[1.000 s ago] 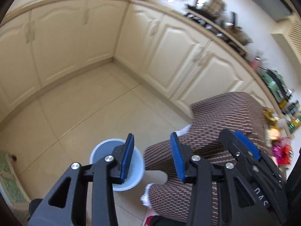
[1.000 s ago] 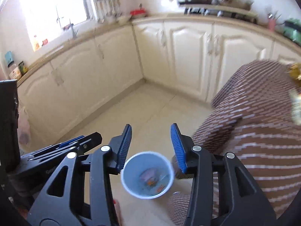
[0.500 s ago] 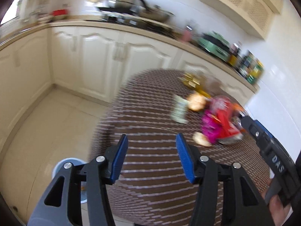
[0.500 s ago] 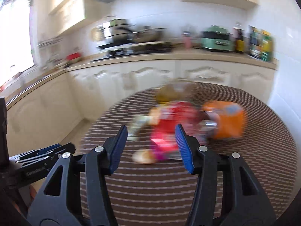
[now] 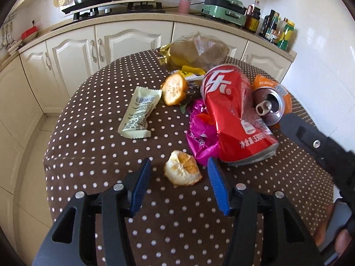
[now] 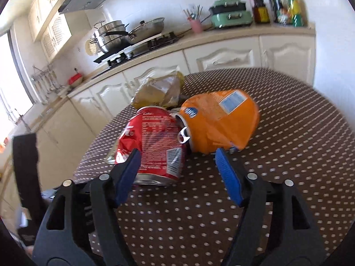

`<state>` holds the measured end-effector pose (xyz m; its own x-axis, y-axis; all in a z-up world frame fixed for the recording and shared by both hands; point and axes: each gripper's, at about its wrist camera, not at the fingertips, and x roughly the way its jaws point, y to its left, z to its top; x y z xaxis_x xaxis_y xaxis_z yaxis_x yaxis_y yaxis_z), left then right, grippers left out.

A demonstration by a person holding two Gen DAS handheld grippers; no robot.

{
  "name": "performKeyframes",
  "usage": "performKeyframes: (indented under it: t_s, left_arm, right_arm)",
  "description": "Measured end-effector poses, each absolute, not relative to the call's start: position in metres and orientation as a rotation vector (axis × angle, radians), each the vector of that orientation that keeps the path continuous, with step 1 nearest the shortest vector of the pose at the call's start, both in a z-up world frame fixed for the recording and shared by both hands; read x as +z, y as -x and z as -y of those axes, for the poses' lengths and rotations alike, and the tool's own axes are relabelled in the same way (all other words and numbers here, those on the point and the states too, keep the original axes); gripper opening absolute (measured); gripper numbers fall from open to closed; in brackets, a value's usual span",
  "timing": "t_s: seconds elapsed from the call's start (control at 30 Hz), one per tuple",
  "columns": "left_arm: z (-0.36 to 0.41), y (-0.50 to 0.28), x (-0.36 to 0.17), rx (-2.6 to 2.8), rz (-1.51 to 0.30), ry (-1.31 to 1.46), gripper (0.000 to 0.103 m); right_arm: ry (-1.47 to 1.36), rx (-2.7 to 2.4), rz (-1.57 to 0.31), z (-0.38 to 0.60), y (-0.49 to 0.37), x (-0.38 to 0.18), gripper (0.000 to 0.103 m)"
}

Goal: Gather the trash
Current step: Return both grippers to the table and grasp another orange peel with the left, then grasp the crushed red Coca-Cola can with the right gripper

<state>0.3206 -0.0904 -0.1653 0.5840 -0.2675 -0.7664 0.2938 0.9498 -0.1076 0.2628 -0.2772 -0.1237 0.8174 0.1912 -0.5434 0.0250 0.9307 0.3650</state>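
Hovering, left gripper (image 5: 178, 174): jaws spread wide and holding nothing, blue pads either side of an orange peel (image 5: 183, 171) lying on the table, neither pad touching it.
Right gripper (image 6: 177, 159): jaws wide apart, empty, low over the cloth; the left pad overlaps the crushed red cola can (image 6: 155, 144) in the picture, but whether it touches cannot be told.
Table (image 5: 99, 150): round, under a brown cloth with white polka dots.
Left wrist view only: a cream snack wrapper (image 5: 139, 112) lying flat, a second orange peel (image 5: 174, 88) beyond it, a crumpled magenta wrapper (image 5: 200, 133) partly under the red can (image 5: 235, 113), yellow wrappers (image 5: 192, 72) behind.
Right wrist view only: the crushed orange soda can (image 6: 219, 122) shown along its whole side, its mouth against the red can; in the left view just its open top (image 5: 269, 105) and an orange edge show.
Both views: a crumpled clear plastic bag (image 5: 197, 51) at the far side of the pile (image 6: 159, 88).
Background: a stove with steel pots (image 6: 115, 35), a green appliance (image 5: 225, 7), sauce bottles (image 5: 279, 30) on the counter.
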Motion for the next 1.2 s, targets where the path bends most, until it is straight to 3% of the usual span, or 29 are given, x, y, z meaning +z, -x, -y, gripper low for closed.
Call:
performKeyframes:
  t_s: [0.03, 0.07, 0.1, 0.43, 0.83, 0.93, 1.07, 1.13, 1.17, 1.2]
  left_arm:
    - [0.094, -0.322, -0.166, -0.321, -0.887, -0.051, 0.051]
    - [0.097, -0.323, -0.166, -0.307, -0.885, -0.065, 0.039]
    - [0.097, -0.322, -0.165, -0.286, -0.879, -0.080, 0.033]
    - [0.045, -0.310, -0.154, -0.256, -0.812, 0.075, 0.032]
    - [0.023, -0.305, -0.148, -0.267, -0.790, 0.150, 0.032]
    - [0.021, -0.303, -0.148, -0.267, -0.788, 0.153, 0.032]
    - [0.020, -0.303, -0.148, -0.266, -0.790, 0.157, 0.032]
    - [0.020, -0.303, -0.147, -0.266, -0.790, 0.161, 0.032]
    - [0.020, -0.302, -0.146, -0.268, -0.791, 0.162, 0.032]
    - [0.020, -0.302, -0.145, -0.270, -0.791, 0.161, 0.032]
  right_arm:
    - [-0.389, 0.106, -0.619, 0.278, -0.265, -0.126, 0.071]
    - [-0.398, 0.112, -0.629, 0.278, -0.267, -0.127, 0.071]
    - [-0.400, 0.115, -0.642, 0.275, -0.271, -0.128, 0.073]
    - [-0.324, 0.111, -0.693, 0.242, -0.292, -0.130, 0.084]
    - [-0.607, 0.214, -0.732, 0.268, -0.318, -0.158, 0.085]
    - [-0.609, 0.229, -0.720, 0.269, -0.318, -0.156, 0.077]
    - [-0.637, 0.258, -0.725, 0.271, -0.322, -0.157, 0.077]
    - [-0.655, 0.267, -0.719, 0.273, -0.324, -0.158, 0.071]
    - [-0.643, 0.268, -0.714, 0.272, -0.323, -0.157, 0.057]
    - [-0.638, 0.279, -0.706, 0.271, -0.321, -0.155, 0.036]
